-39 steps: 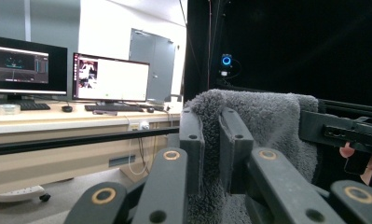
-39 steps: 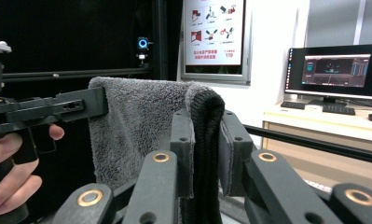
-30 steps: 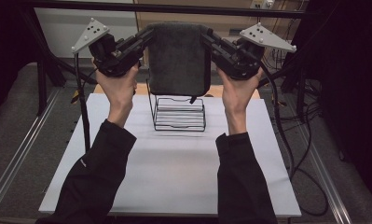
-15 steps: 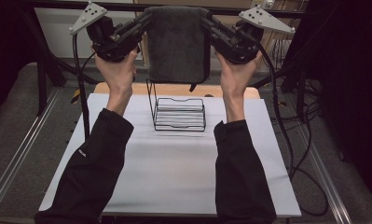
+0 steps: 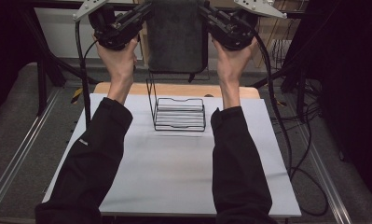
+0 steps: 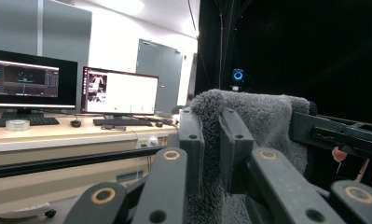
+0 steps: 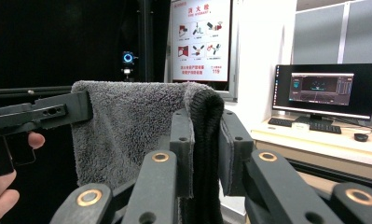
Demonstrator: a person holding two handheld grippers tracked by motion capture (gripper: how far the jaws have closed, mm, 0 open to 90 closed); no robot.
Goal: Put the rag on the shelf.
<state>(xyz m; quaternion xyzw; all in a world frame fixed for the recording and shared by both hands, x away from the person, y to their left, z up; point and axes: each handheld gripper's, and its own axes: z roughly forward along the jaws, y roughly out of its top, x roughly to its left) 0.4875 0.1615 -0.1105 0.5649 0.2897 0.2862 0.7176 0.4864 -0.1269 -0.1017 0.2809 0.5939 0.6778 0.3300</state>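
A dark grey towel (image 5: 176,35) hangs stretched between my two grippers, high above the table. My left gripper (image 5: 144,11) is shut on the towel's upper left corner, and in the left gripper view its jaws pinch the fluffy towel (image 6: 258,121) edge. My right gripper (image 5: 207,13) is shut on the upper right corner; its own view shows the folded towel (image 7: 127,126) edge squeezed between the pads. Below the towel, a black wire rack (image 5: 180,113) stands at the back of the white table (image 5: 174,168).
A wooden board (image 5: 174,89) lies behind the rack along the table's far edge. Black cables (image 5: 286,126) trail down the right side. Metal rails run along both sides of the table. Desks with monitors (image 6: 120,91) stand beyond.
Both grippers have risen and moved away from me, carrying the towel higher; its lower edge now hangs clear above the rack.
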